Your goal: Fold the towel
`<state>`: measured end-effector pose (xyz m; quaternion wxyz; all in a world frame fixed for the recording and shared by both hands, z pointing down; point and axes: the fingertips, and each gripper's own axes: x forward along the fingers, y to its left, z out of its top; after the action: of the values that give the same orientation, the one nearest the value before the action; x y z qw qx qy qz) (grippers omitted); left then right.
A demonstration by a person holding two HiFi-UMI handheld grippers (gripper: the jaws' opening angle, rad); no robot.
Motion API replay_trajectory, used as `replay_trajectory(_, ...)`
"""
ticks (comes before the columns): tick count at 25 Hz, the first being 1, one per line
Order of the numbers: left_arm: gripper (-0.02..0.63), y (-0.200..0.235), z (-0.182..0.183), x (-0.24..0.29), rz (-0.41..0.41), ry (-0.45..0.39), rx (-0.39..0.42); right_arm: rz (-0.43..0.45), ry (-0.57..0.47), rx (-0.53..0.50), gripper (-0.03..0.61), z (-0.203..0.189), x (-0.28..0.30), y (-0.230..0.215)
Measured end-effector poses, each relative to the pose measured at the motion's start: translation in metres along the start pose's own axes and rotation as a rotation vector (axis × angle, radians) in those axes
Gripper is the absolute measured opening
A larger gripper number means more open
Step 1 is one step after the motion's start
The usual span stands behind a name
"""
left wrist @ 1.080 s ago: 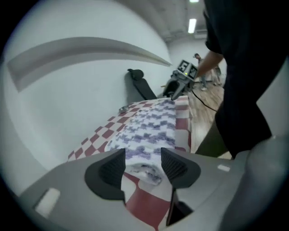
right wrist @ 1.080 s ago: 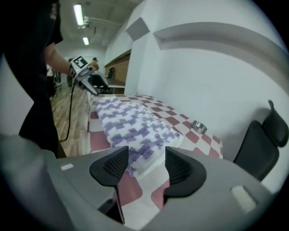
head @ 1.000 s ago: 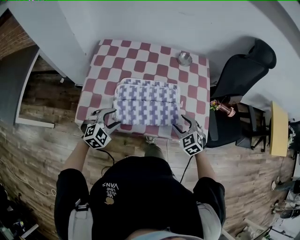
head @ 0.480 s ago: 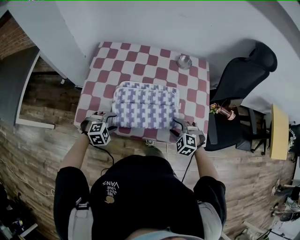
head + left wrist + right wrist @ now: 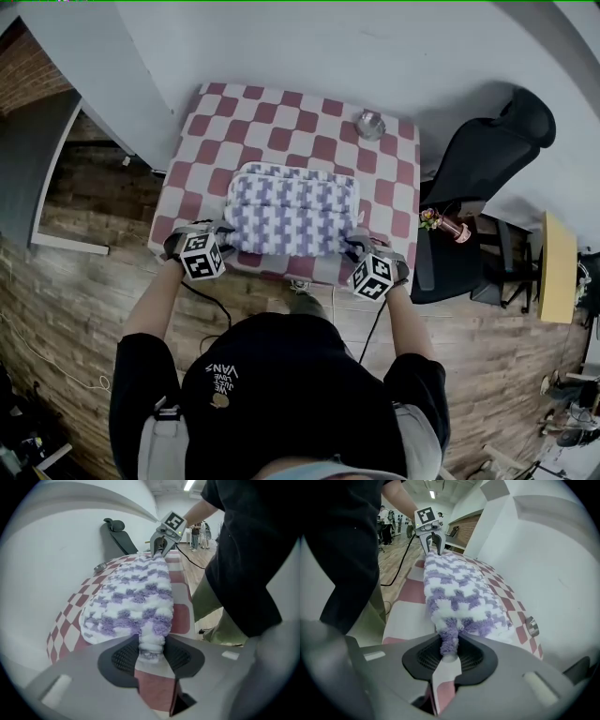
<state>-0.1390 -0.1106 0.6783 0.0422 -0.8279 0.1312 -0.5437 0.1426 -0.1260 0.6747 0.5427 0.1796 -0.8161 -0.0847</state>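
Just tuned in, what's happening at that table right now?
A person stands at the near edge of the checkered table with a gripper in each hand. A purple-and-white towel lies on it. The left gripper is closing its jaws on the towel's near left corner, and the right gripper is closing on the near right corner. Each corner sits pinched between the pads. The rest of the towel lies flat, not yet lifted.
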Motion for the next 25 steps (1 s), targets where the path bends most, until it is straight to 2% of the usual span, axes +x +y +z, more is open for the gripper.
replay_trajectory(3, 0.113, 0.002, 0.002, -0.009, -0.002, -0.024, -0.036, 0.007, -0.018, 0.069, 0.066, 0.002, -0.010, 0.003)
replay_trajectory(7, 0.100, -0.014, 0.006, -0.030, -0.051, -0.081, -0.053, 0.041, -0.044, 0.147, 0.063, 0.005, -0.033, 0.024)
replay_trajectory(11, 0.100, -0.054, 0.008, -0.052, -0.189, -0.123, -0.051, 0.120, -0.049, 0.207, 0.063, 0.005, -0.059, 0.062)
replay_trajectory(16, 0.101, -0.077, 0.013, -0.070, -0.365, -0.168, -0.118, 0.237, -0.054, 0.300, 0.063, 0.005, -0.085, 0.089)
replay_trajectory(20, 0.101, -0.066, 0.019, -0.070, -0.407, -0.189, -0.174, 0.298, -0.051, 0.349, 0.064, 0.006, -0.090, 0.079)
replay_trajectory(25, 0.103, -0.028, 0.027, -0.066, -0.431, -0.251, -0.333, 0.423, -0.112, 0.488, 0.069, 0.005, -0.079, 0.042)
